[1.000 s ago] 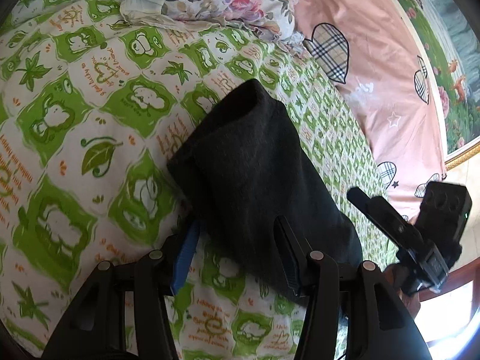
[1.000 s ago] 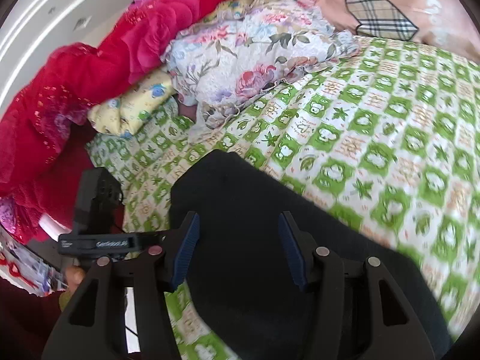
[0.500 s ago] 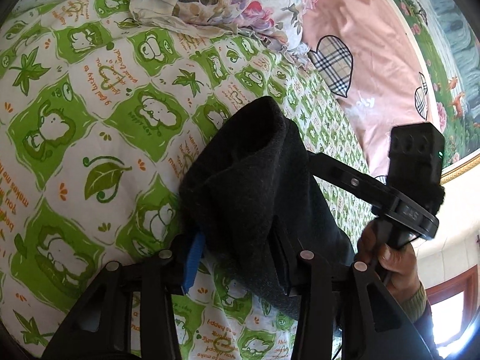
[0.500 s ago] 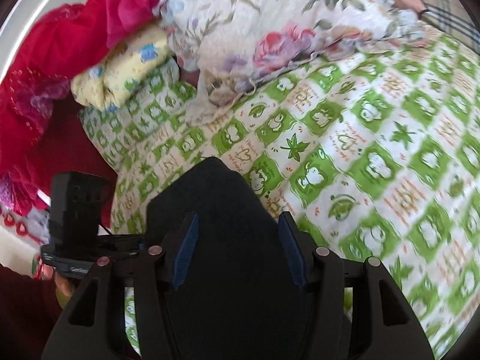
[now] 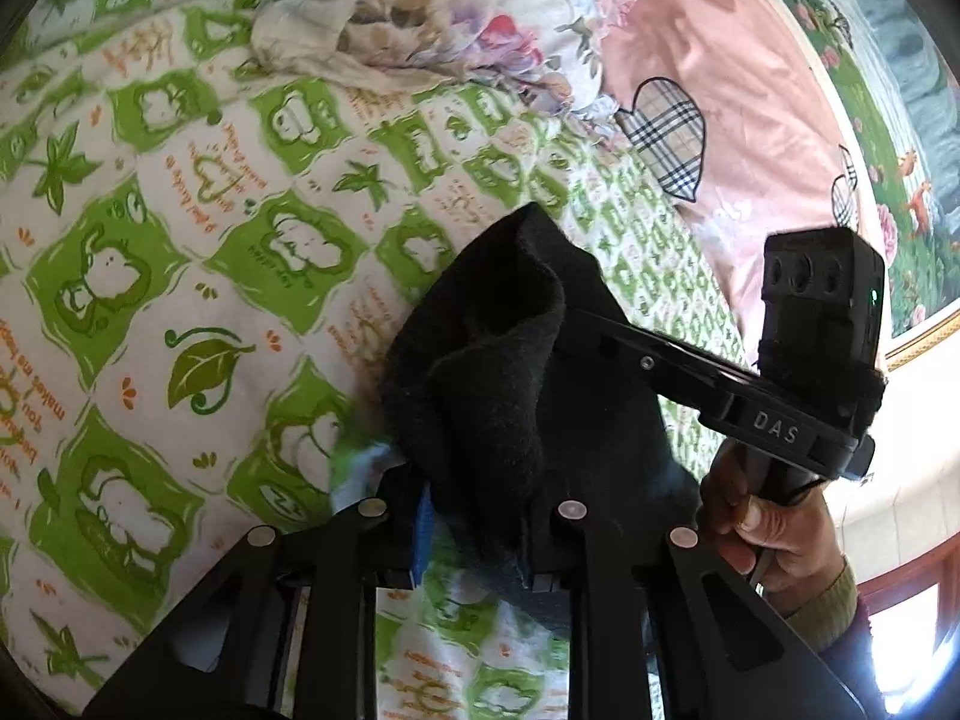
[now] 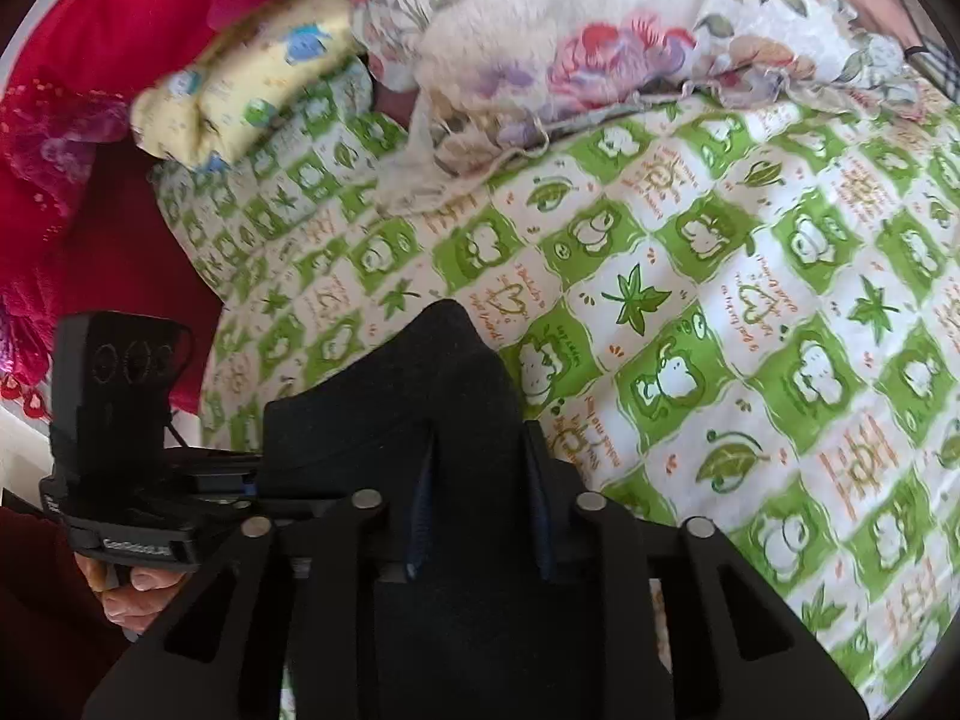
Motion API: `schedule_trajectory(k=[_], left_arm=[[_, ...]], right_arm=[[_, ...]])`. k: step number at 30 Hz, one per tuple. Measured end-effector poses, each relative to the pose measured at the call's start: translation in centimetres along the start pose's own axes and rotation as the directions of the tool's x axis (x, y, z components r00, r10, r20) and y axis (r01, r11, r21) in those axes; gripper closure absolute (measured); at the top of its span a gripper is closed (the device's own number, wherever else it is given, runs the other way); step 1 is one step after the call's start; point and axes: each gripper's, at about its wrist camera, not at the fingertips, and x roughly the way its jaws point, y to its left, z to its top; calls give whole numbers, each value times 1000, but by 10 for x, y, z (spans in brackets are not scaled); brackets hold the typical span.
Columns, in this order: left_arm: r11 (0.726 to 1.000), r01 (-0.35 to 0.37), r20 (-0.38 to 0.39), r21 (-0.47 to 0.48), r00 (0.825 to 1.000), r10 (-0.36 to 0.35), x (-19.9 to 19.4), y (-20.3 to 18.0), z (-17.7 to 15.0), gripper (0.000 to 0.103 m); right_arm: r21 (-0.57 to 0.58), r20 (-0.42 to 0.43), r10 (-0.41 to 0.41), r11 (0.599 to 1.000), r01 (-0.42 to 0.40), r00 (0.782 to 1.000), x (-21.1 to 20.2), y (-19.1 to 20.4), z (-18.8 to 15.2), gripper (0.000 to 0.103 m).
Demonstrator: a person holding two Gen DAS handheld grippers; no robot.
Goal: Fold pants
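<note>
The black pants (image 5: 498, 360) are bunched and lifted off the green-and-white frog-print bedsheet (image 5: 180, 240). My left gripper (image 5: 474, 534) is shut on a fold of the black cloth, which hangs between its blue-padded fingers. My right gripper (image 6: 480, 498) is also shut on the pants (image 6: 432, 384), the cloth rising in a peak between its fingers. The right gripper also shows in the left wrist view (image 5: 780, 384), its fingers reaching into the cloth from the right. The left gripper shows at the lower left of the right wrist view (image 6: 120, 450).
A floral pillow (image 6: 570, 36) and a yellow printed bundle (image 6: 240, 72) lie at the head of the bed, with a red blanket (image 6: 78, 60) to the left. A pink sheet with plaid hearts (image 5: 720, 120) lies at the right.
Both grippers have closed on the pants and lifted them into a bunch. The right gripper has moved in close beside the left one.
</note>
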Motion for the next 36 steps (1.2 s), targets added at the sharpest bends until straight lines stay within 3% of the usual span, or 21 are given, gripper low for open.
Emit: schedule_trajectory(k=[5, 11, 14, 20, 23, 36], left_arm=[[997, 45, 35, 66, 998, -47, -22, -37, -1, 85], [978, 103, 52, 182, 992, -115, -44, -99, -10, 85], [959, 135, 46, 251, 988, -151, -49, -133, -19, 85], [904, 206, -7, 375, 976, -219, -52, -198, -48, 85], [876, 215, -34, 431, 974, -223, -47, -225, -66, 85], [797, 238, -153, 555, 971, -184, -3, -283, -130, 85]], right_arm=[[19, 118, 24, 999, -26, 993, -46, 11, -10, 81], [35, 263, 25, 999, -35, 965, -115, 21, -29, 82], [55, 345, 19, 998, -41, 938, -149, 23, -46, 82], [114, 503, 7, 991, -75, 864, -212, 11, -97, 82], [138, 548, -7, 987, -82, 836, -230, 5, -121, 82], [254, 633, -82, 961, -107, 770, -268, -25, -215, 83]])
